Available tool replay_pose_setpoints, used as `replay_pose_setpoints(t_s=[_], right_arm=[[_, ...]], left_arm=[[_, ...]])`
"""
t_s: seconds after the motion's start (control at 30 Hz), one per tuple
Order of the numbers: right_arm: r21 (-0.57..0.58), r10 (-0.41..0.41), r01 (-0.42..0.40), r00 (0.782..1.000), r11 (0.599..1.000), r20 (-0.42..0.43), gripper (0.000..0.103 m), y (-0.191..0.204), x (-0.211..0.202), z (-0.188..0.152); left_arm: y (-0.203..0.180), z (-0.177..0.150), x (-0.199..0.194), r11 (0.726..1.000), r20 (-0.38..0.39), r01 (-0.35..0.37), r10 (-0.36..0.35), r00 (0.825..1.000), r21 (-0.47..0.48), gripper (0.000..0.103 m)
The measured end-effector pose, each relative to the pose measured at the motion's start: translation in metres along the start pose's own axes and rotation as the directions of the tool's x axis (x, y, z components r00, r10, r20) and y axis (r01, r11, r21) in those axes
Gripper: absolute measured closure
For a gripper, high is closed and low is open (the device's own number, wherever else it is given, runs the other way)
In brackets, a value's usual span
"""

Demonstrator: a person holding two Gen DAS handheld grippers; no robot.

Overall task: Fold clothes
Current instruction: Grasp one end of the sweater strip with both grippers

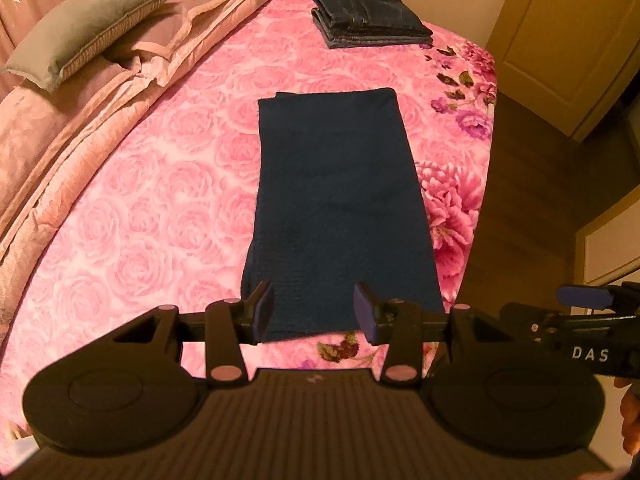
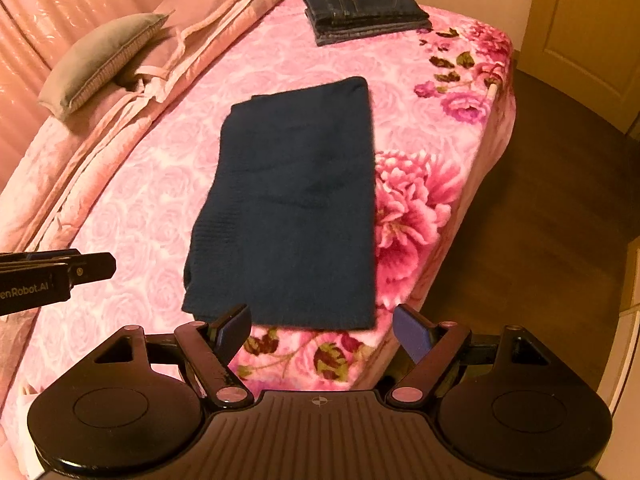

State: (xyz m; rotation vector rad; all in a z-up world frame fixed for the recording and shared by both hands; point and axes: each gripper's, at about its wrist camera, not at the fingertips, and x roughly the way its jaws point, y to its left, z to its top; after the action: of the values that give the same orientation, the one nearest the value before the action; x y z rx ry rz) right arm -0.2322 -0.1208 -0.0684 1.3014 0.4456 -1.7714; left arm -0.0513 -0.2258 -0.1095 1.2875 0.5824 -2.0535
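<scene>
- left wrist view: the left gripper [image 1: 314,314] hangs released, holding nothing, over the near edge of a folded dark navy knit garment [image 1: 336,208] lying flat on a pink rose-print bed blanket [image 1: 160,184].
- right wrist view: the right gripper [image 2: 322,334], also released and empty, hovers at the near hem; folded dark denim jeans [image 2: 364,12] lie well beyond it.

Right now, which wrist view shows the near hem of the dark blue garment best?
The right wrist view: the dark blue garment's near hem lies unobstructed beyond the open right gripper. In the left wrist view, the open left gripper and its crossbar cover much of that hem, leaving only a strip visible.
</scene>
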Motion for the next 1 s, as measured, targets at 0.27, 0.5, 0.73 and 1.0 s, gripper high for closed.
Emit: replay_pose_setpoints(t_s=[0.27, 0.5, 0.73, 1.0], right_arm=[[0.097, 0.013, -0.013, 1.000, 0.995, 0.005, 0.022, -0.048, 0.024, -0.005], [0.307, 0.116, -0.098, 0.992, 0.947, -0.042, 0.022, -0.100, 0.078, -0.023], [0.515, 0.253, -0.191, 0.966, 0.836, -0.053, 0.022, -0.141, 0.147, -0.042], [0.498, 0.361, -0.336, 0.931, 0.800, 0.048, 0.022, -0.162, 0.199, -0.039]], left_arm=[[0.091, -0.008, 0.029, 0.977, 0.035, 0.078, -0.072, 0.997, -0.197, 0.059], [0.143, -0.046, 0.097, 0.909, 0.016, 0.155, -0.161, 0.987, -0.386, 0.053], [0.159, -0.074, 0.162, 0.875, 0.056, 0.240, -0.239, 0.969, -0.419, 0.053], [0.173, -0.097, 0.230, 0.844, 0.110, 0.338, -0.322, 0.940, -0.416, 0.052]])
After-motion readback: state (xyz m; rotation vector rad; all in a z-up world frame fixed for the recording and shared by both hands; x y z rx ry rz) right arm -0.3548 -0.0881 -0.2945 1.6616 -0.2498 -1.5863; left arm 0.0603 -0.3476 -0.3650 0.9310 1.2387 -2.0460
